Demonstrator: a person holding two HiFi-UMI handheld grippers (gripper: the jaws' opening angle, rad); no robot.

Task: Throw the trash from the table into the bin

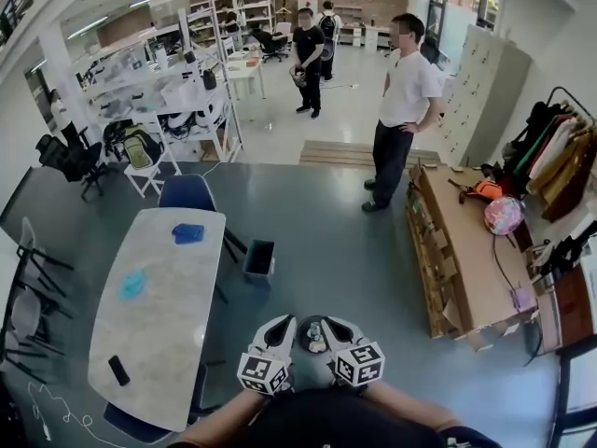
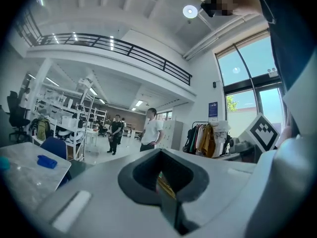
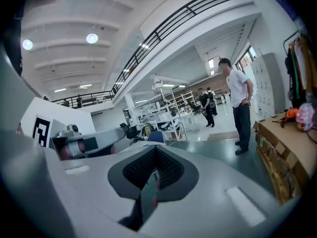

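On the pale oval table (image 1: 159, 329) at the left lie a dark blue crumpled piece (image 1: 187, 233), a light teal piece (image 1: 131, 284) and a flat black item (image 1: 118, 371). A small dark bin (image 1: 258, 259) stands on the floor by the table's right side. Both grippers are held close to my body, away from the table and aimed out into the room. My left gripper (image 1: 277, 329) (image 2: 166, 192) has its jaws together, with only a thin yellowish sliver showing in the slit. My right gripper (image 1: 338, 329) (image 3: 148, 187) is likewise shut, with nothing clearly held.
A blue chair (image 1: 187, 194) stands at the table's far end. A long wooden bench (image 1: 462, 250) with a clothes rack runs along the right. A person in a white shirt (image 1: 401, 110) stands ahead; others stand farther back by shelving. Grey floor lies between me and the bin.
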